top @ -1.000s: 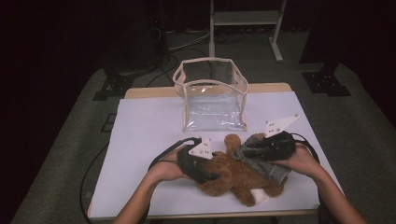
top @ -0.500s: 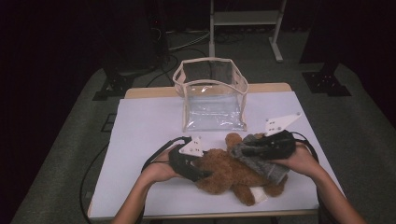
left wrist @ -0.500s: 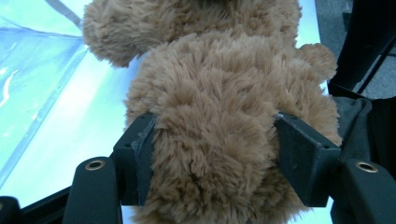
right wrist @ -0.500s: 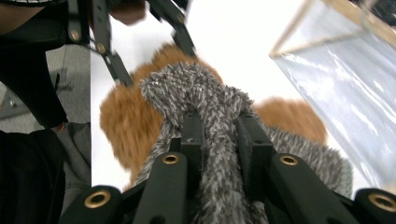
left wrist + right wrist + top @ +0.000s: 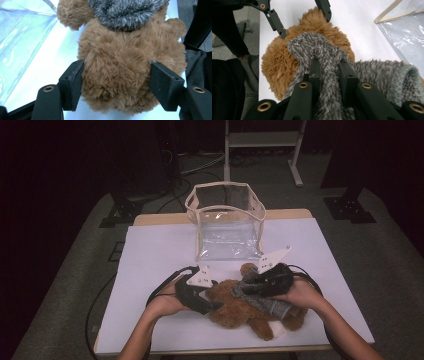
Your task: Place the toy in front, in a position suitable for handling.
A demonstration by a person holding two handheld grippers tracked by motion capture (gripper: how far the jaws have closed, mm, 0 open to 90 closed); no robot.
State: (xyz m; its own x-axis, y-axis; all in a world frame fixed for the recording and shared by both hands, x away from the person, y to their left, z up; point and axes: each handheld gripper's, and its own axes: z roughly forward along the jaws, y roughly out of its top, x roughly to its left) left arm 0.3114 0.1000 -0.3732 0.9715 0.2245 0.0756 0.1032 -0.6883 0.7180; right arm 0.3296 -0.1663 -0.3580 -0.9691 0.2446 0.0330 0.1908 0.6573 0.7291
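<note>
A brown teddy bear (image 5: 231, 312) lies on the white table (image 5: 150, 260), near the front. My left gripper (image 5: 212, 306) is shut on its round furry end (image 5: 120, 62), both pads pressed into the fur. These jaws have just been opening slightly, with the bear still between them. My right gripper (image 5: 248, 288) comes in from the right and is shut on a fold of grey knit garment (image 5: 329, 82), (image 5: 267, 304) that drapes over the bear (image 5: 277, 65). In the right gripper view the left gripper's jaws stand on either side of the bear's far end.
A clear plastic bag with a cream trim (image 5: 227, 227) stands open behind the bear at mid-table; its wall shows in the left gripper view (image 5: 20, 37) and the right gripper view (image 5: 407, 27). Black cables trail from both grippers. Dark floor and stands surround the table.
My right gripper has shifted left with the grey knit in it, drawing it further over the bear. The left gripper has barely moved and keeps its hold.
</note>
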